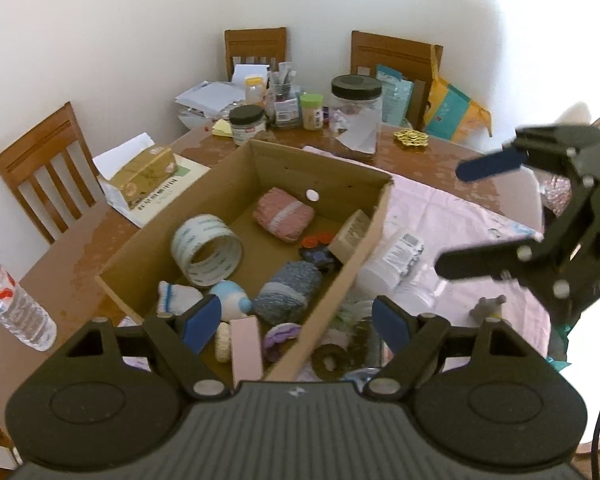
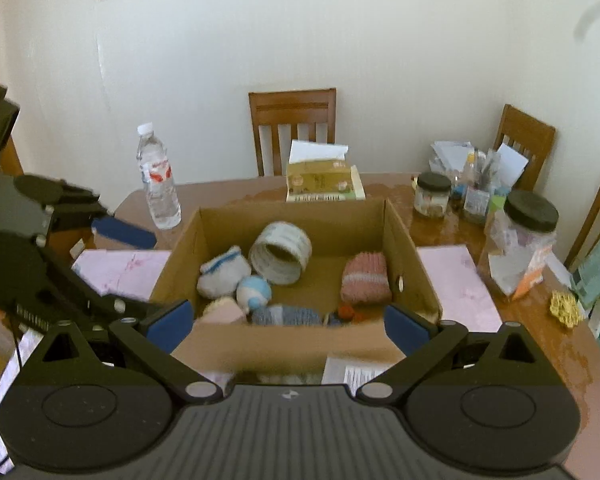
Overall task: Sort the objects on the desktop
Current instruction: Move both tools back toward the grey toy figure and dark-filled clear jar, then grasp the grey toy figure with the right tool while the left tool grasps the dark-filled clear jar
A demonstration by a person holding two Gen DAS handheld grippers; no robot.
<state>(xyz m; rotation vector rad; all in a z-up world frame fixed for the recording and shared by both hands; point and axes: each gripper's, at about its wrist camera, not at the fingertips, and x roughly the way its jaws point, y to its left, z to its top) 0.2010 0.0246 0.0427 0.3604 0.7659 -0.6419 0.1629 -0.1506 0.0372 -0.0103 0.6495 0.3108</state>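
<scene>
**Two grippers hover, jaws wide, over a filling box**

One cardboard box (image 2: 396, 240) sits mid-table on a pink cloth (image 2: 460, 288), holding a tape roll (image 2: 281, 251), knitted bundles and small toys; left gripper (image 1: 296, 322) and right gripper (image 2: 290, 326) both released, grasping nothing; jars (image 2: 530, 240) crowd the table's edge.

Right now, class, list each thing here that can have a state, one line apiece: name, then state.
cardboard box: open, partly filled
tape roll: on its side in the box
water bottle: upright, capped
large jar: upright, lidded
left gripper: open, empty
right gripper: open, empty
</scene>
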